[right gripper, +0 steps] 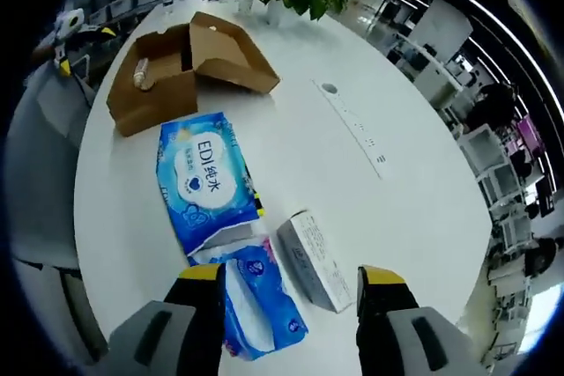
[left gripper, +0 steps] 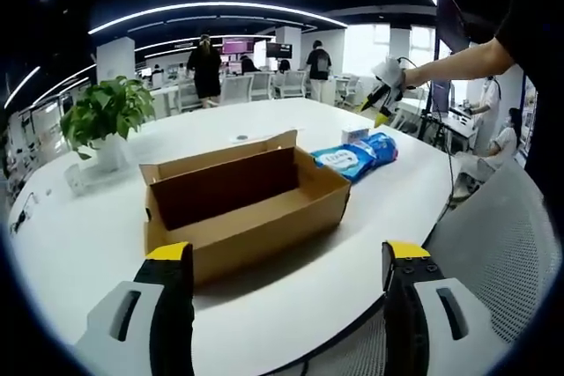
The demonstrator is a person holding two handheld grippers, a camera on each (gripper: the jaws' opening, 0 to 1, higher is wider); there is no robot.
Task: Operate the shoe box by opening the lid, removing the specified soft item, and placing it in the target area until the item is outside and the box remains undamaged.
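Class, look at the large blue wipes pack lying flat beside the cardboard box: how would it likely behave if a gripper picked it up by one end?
The blue wipes pack looks soft-walled, so it would probably sag. Its glossy film may slip between jaws. Lying flat on the white table, it seems unlikely to roll.

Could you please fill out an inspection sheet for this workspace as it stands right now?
Surface: white oval table, mostly bare.
Job's things: brown shoe box, lid flap open and standing up; a pale item lies inside at one end. Blue wipes pack lies on the table beside the box.
Clutter: small blue tissue pack, grey carton, potted plant.
Grippers: left gripper open, hovering in front of the box; right gripper open above the tissue pack and carton, holding nothing.
Cables: nothing seen.
Surroundings: open office with desks, ceiling lights, people standing in the background, mesh chair.
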